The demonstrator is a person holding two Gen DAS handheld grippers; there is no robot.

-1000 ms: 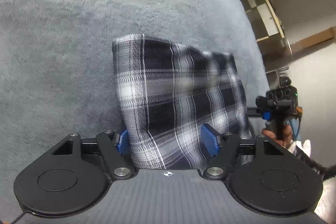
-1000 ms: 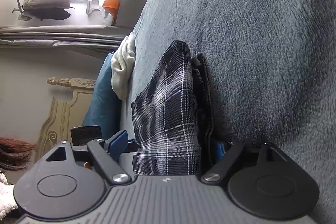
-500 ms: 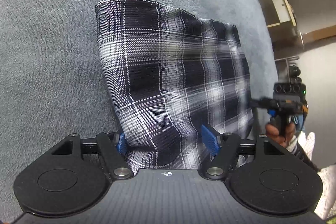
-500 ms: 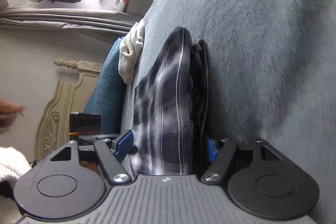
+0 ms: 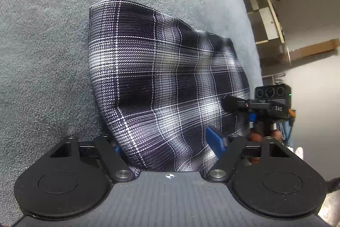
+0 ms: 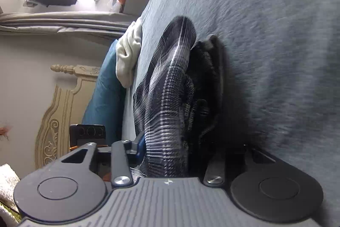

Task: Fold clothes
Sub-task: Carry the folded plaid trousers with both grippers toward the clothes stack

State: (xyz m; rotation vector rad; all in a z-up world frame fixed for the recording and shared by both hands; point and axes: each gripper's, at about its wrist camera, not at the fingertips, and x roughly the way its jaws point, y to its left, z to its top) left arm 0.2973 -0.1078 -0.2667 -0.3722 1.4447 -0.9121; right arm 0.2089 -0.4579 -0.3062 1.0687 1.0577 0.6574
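The plaid garment, black, grey and white, lies folded on the grey fleece blanket near the blanket's right edge, with part of it raised off the surface toward the near side. In the left wrist view, the left gripper has the cloth's near end between its blue pads, and its jaws have just been closing a little; the right pad stands clear of the fabric, and the left pad is mostly hidden behind the cloth, so I cannot tell whether the grip is firm. The right gripper comes in at the garment's right edge; its jaws have just been closing, and in its own view the bunched fabric fills the narrow gap between the fingers, so it grasps the plaid garment. Beyond the blanket's far edge sit a cream cloth, a blue pillow and a carved headboard
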